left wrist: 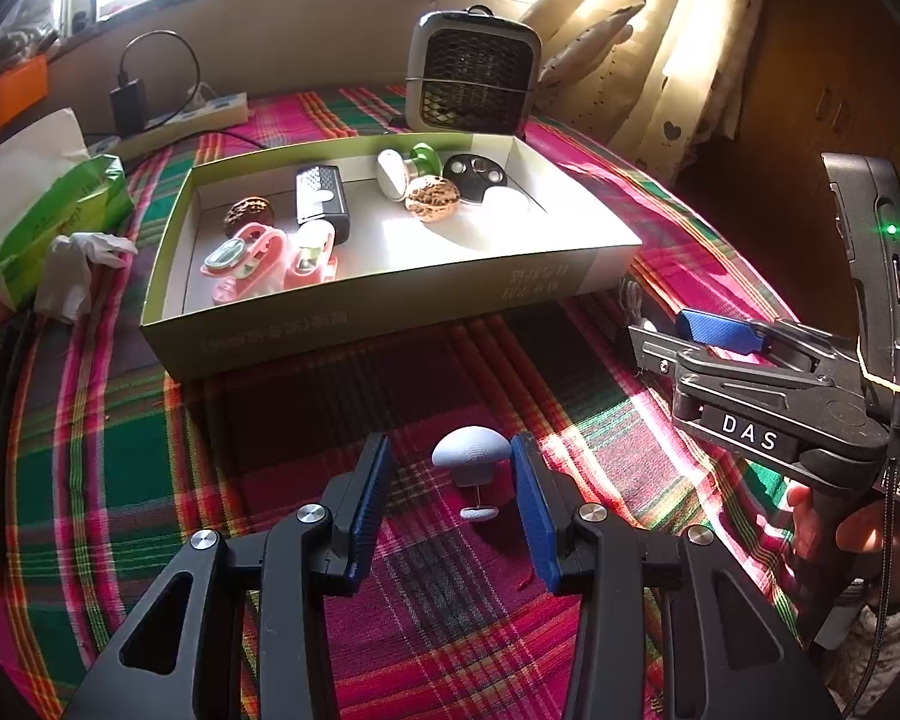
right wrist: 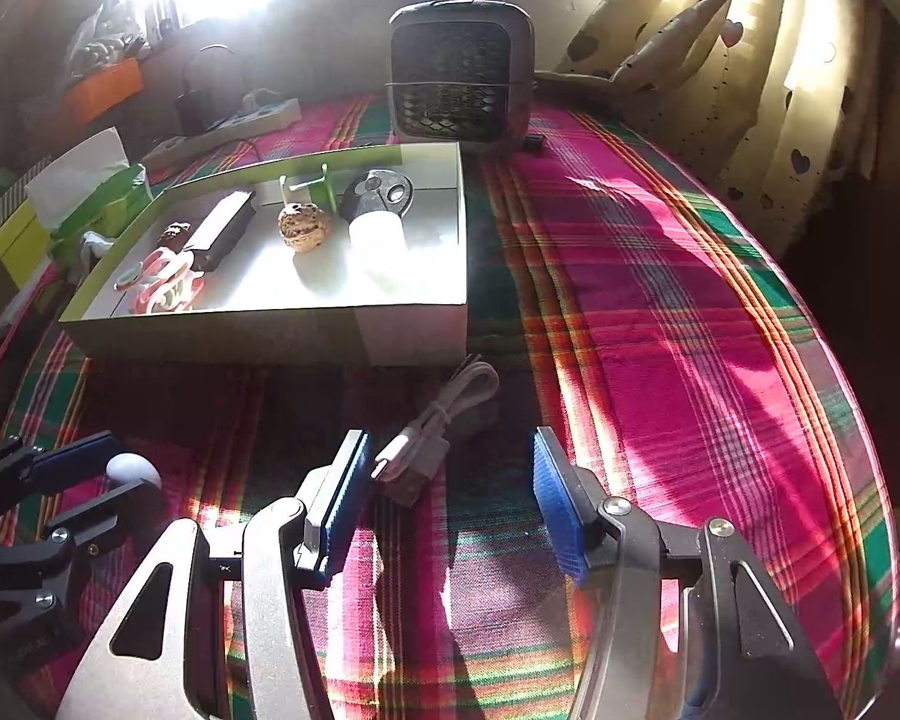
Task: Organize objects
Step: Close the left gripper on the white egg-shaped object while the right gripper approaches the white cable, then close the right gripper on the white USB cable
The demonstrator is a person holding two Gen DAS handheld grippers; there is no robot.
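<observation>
A small grey mushroom-shaped object (left wrist: 471,451) stands on the plaid cloth between my left gripper's (left wrist: 453,463) open blue pads, untouched; it also shows in the right wrist view (right wrist: 131,469). A coiled pale USB cable (right wrist: 433,427) lies in front of the open box (right wrist: 270,318), between my right gripper's (right wrist: 450,468) open fingers, nearer the left pad. The box (left wrist: 390,294) holds a walnut (left wrist: 431,198), a dark carved nut (left wrist: 247,213), pink clips (left wrist: 264,261), a black device (left wrist: 321,201), a green-and-white piece (left wrist: 403,167) and a black key fob (left wrist: 474,171). The right gripper appears in the left wrist view (left wrist: 684,330).
A small heater (left wrist: 474,72) stands behind the box. A power strip with charger (left wrist: 180,114) lies at the back left. A green tissue pack (left wrist: 54,210) and crumpled tissue (left wrist: 81,270) sit left of the box. Curtains (left wrist: 660,48) hang at the right. The cloth's right edge (right wrist: 858,480) drops off.
</observation>
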